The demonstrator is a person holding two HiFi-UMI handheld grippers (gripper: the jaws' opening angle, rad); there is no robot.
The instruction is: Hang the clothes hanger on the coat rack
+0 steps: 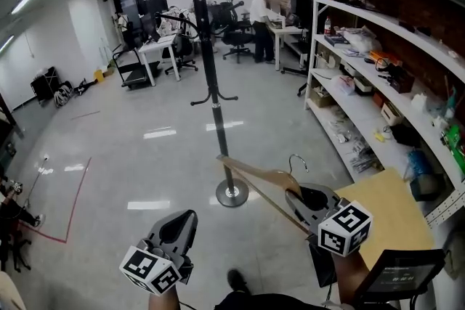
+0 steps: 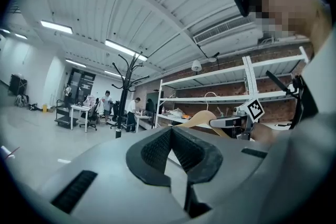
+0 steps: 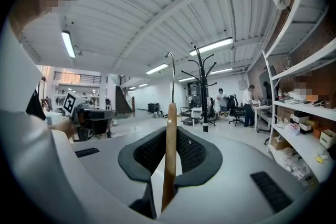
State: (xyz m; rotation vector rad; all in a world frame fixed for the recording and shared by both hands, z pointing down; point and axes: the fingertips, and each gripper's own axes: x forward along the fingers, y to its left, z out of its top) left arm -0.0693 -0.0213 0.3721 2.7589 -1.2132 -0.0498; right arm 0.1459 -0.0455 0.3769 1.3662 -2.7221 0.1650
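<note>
Transport step: the hanger [image 1: 256, 178] is clamped in the right gripper [image 1: 299, 196], the left gripper [image 1: 179, 226] closed and empty. Next, the hook [image 1: 297, 159] must be raised onto the rack [image 1: 210, 62].

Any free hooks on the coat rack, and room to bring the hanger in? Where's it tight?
Every coat rack hook in view is bare. Open floor rings its base, between the desks behind and the shelving right. Shelving is crowded; keep the wooden hanger in the right gripper off it.
</note>
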